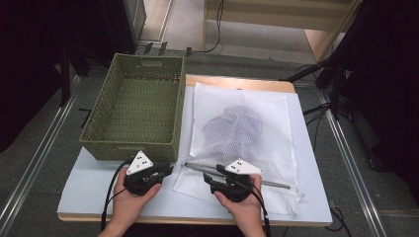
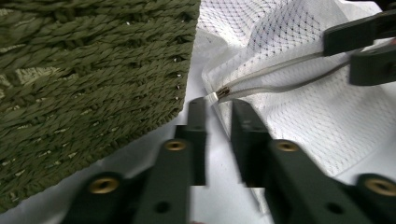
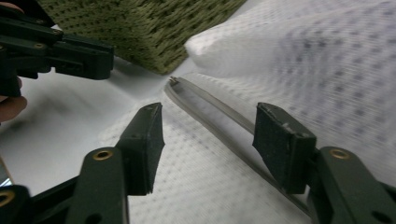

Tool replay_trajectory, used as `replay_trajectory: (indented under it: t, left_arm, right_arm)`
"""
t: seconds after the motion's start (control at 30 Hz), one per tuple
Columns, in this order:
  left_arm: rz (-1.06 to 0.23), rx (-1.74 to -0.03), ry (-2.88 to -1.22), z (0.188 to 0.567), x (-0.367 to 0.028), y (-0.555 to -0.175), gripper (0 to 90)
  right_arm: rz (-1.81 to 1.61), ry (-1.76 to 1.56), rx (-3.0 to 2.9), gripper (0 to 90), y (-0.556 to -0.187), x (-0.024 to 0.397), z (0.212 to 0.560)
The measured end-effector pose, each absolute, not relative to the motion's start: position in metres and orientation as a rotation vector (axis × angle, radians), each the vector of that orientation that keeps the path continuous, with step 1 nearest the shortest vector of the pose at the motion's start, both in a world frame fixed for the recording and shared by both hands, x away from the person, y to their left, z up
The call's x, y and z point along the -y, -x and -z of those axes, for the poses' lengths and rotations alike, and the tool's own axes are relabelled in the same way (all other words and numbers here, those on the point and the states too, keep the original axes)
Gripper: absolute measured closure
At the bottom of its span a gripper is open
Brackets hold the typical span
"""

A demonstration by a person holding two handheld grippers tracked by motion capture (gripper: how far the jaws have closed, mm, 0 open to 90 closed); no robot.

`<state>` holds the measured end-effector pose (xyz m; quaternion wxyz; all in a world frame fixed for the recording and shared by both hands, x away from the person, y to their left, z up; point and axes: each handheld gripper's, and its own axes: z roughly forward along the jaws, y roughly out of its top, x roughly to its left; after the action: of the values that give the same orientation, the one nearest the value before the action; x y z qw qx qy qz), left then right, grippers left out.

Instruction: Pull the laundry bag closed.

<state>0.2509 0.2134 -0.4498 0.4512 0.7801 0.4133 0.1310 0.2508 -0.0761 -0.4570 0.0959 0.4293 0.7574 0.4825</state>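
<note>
A white mesh laundry bag (image 1: 269, 148) lies on the table with a dark garment (image 1: 237, 126) inside. Its grey zipper (image 1: 276, 184) runs along the near edge. My left gripper (image 1: 168, 170) points at the zipper's left end. In the left gripper view its jaws (image 2: 217, 105) stand a narrow gap apart, and the zipper pull (image 2: 219, 94) sits just at their tips, not clamped. My right gripper (image 1: 207, 178) rests over the bag's near edge. It is open (image 3: 208, 123), and the zipper (image 3: 210, 109) passes between its jaws untouched.
A green woven basket (image 1: 128, 148) stands empty at the left, close against the bag's corner (image 2: 93, 70). A white sheet (image 1: 89, 182) covers the table. Beyond the table lie floor rails and cables.
</note>
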Motion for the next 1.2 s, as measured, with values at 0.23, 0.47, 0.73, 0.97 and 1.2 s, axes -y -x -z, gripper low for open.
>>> replay_trajectory:
  t: [0.23,0.47,0.73,0.97,1.2]
  left_arm:
    - [-0.295,-1.01,-1.93,0.448,-0.214,-0.252,90.0]
    - [-0.294,-1.018,-1.926,0.45,-0.217,-0.253,90.0]
    - [-0.26,-1.03,-1.937,0.455,-0.215,-0.258,90.0]
    - [-0.265,-1.095,-2.008,0.463,-0.205,-0.263,90.0]
    - [-0.264,-1.072,-1.985,0.462,-0.185,-0.266,90.0]
  right_arm:
    - [-1.389,-1.22,-2.29,45.0,-0.26,0.053,0.464]
    - [-1.332,-1.147,-2.338,47.2,-0.269,0.013,0.47]
    - [-1.197,-1.159,-2.416,83.9,-0.277,0.006,0.478]
    - [-1.375,-1.123,-2.4,89.4,-0.264,0.026,0.468]
    - [-1.586,-1.051,-2.377,89.4,-0.248,0.043,0.451]
